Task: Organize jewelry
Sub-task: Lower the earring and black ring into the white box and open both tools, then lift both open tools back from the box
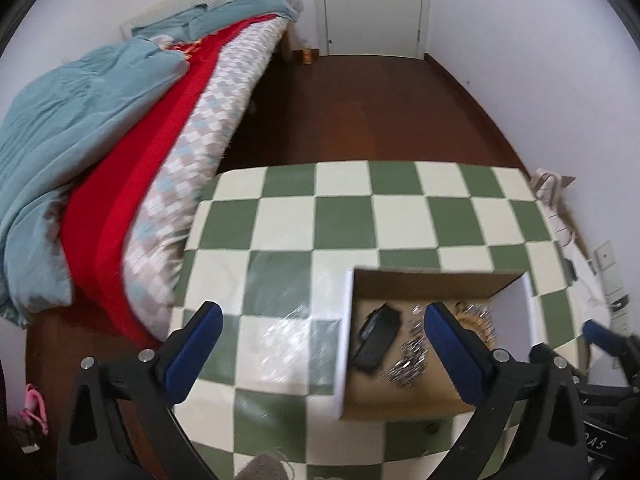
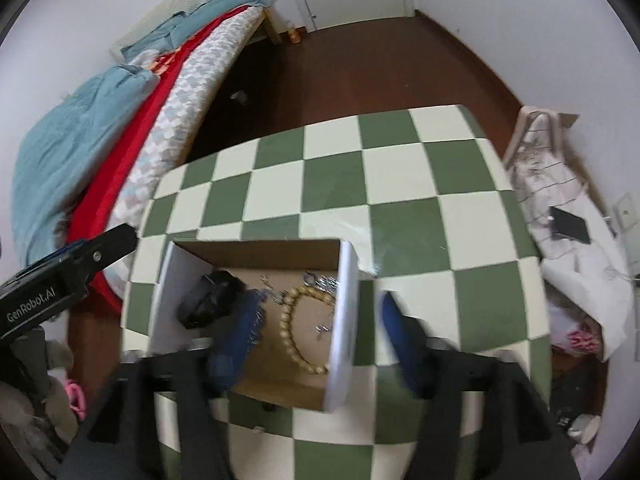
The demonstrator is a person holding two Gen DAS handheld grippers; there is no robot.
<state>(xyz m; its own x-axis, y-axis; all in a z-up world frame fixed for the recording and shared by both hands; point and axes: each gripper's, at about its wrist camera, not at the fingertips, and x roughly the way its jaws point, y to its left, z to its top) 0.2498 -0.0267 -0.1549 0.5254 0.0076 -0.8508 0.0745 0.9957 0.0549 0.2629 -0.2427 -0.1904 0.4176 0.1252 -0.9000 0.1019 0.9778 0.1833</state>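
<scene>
We are hovering both grippers over the open cardboard box with white side walls [image 2: 346,320] on the green-and-cream checkered table [image 1: 400,220]. Left gripper [image 1: 324,354]: jaws spread wide, straddling the box's left wall, gripping nothing. Right gripper [image 2: 316,336]: jaws spread, straddling the right wall, empty too. Inside the box we are noting a cream beaded bracelet [image 2: 290,320], a tangle of silver chain [image 1: 408,360] and a black pouch-like item [image 1: 376,340], all loose together. We are judging the gathering mostly done; nothing is lying out on the visible table. Sorting or closing looks to be still ahead.
</scene>
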